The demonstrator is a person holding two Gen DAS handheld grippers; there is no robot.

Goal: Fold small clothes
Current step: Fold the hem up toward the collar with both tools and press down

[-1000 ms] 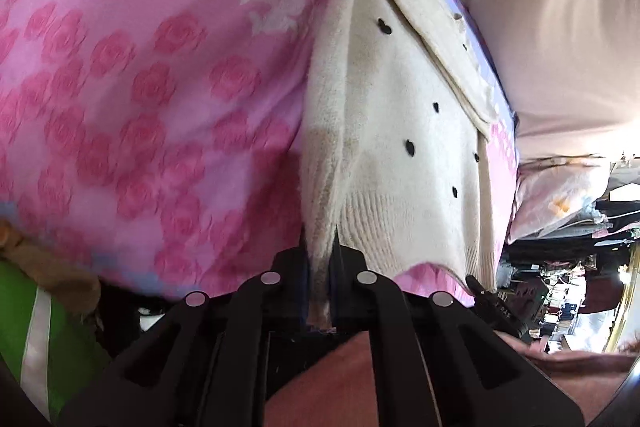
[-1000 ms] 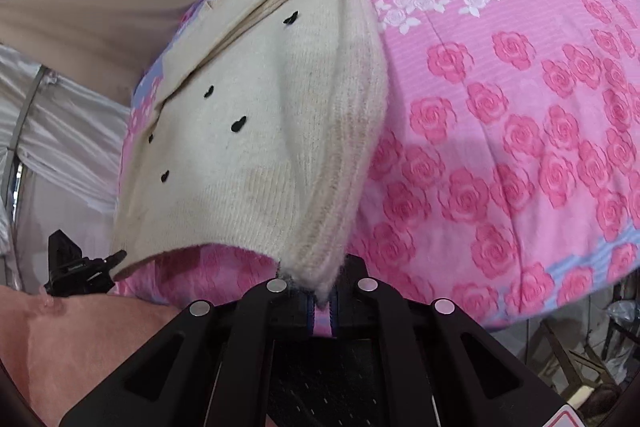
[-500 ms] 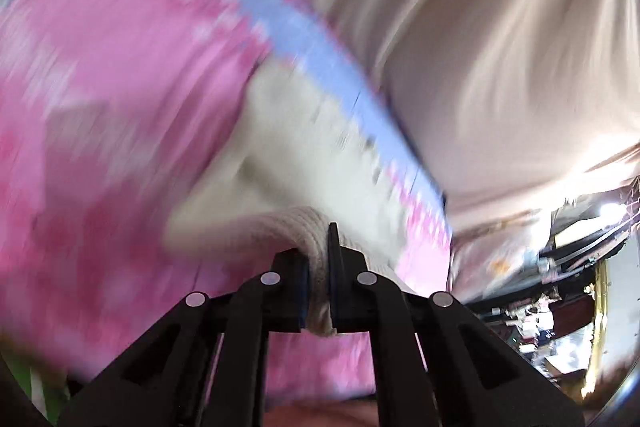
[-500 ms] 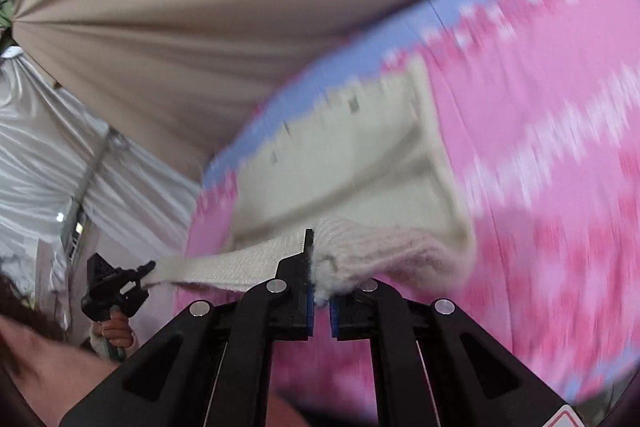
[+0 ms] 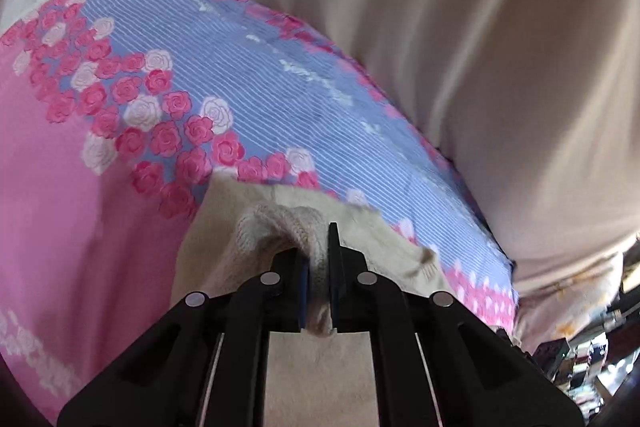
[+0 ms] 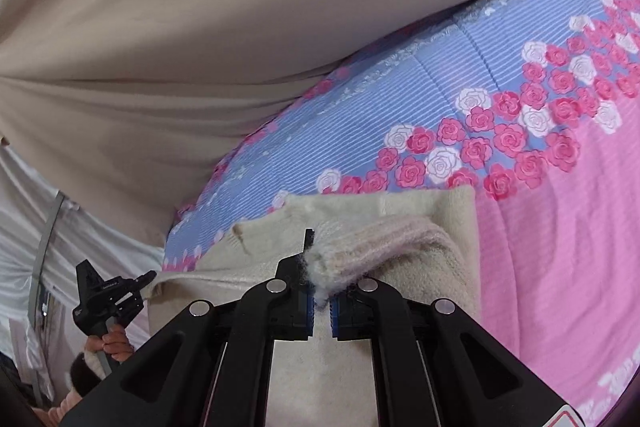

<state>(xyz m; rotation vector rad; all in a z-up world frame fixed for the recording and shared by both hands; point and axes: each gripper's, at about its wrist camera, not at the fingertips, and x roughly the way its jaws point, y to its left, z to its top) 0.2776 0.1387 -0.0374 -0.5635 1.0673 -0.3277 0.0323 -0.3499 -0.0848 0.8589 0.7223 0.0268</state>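
A cream knitted sweater (image 5: 248, 239) lies folded over on a bed covered by a pink and blue sheet (image 5: 224, 75) printed with roses. The left tongs (image 5: 318, 267) are clamped on a bunched ribbed edge of the sweater. The right tongs (image 6: 320, 279) pinch a fuzzy ribbed edge of the same sweater (image 6: 420, 239), though the grip looks slight. A beige curtain (image 6: 200, 27) hangs behind the bed. The left tongs also show at the right camera's lower left, held in a hand (image 6: 116, 341).
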